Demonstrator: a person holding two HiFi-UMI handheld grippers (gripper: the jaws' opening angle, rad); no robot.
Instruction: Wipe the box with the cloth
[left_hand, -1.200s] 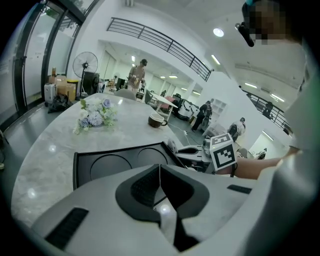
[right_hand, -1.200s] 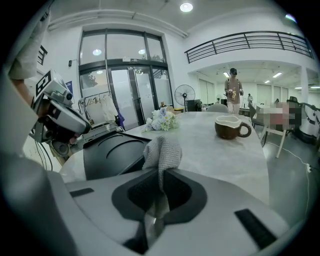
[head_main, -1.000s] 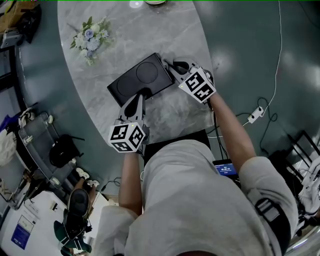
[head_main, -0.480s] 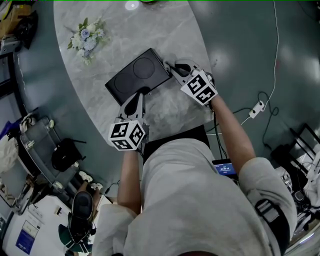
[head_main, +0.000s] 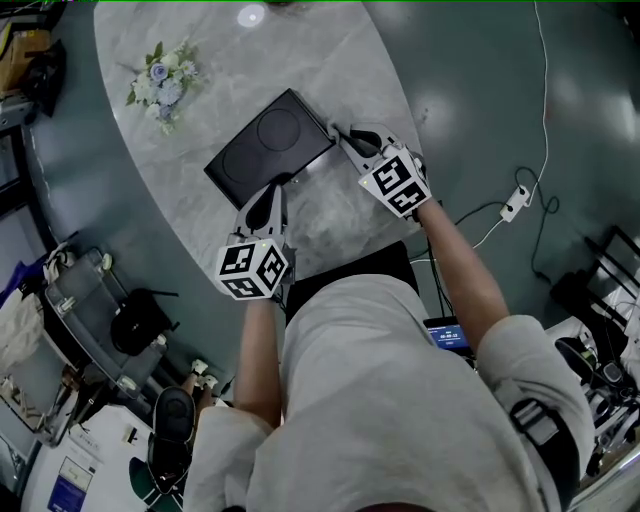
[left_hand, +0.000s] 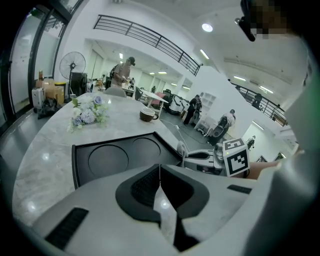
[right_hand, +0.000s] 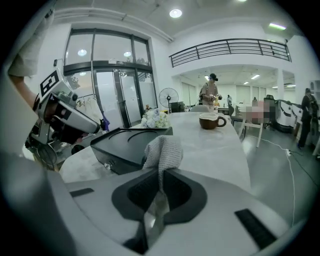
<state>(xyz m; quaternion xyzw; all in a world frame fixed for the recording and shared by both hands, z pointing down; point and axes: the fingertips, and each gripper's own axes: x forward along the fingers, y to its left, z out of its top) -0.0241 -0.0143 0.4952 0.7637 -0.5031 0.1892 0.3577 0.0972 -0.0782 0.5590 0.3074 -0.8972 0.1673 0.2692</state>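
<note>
The black box (head_main: 268, 145) lies flat on the grey marble table (head_main: 350, 70), with two round recesses in its lid. My left gripper (head_main: 272, 192) is shut and holds nothing; it sits at the box's near edge, and the box (left_hand: 120, 157) lies just beyond its jaws (left_hand: 160, 172). My right gripper (head_main: 340, 135) is at the box's right corner, shut on a grey knitted cloth (right_hand: 164, 150) that bunches up past the fingertips. The cloth hangs beside the box (right_hand: 125, 145); I cannot tell whether it touches it.
A small bunch of pale flowers (head_main: 158, 82) lies on the table beyond the box. A brown cup (right_hand: 212, 120) stands farther back. A black seat (head_main: 350, 270) is under the table's near edge. A cable and power strip (head_main: 515, 203) lie on the floor at right.
The right gripper with the cloth has shifted along the box's right side toward its near corner. The left gripper stays at the box's near edge.
</note>
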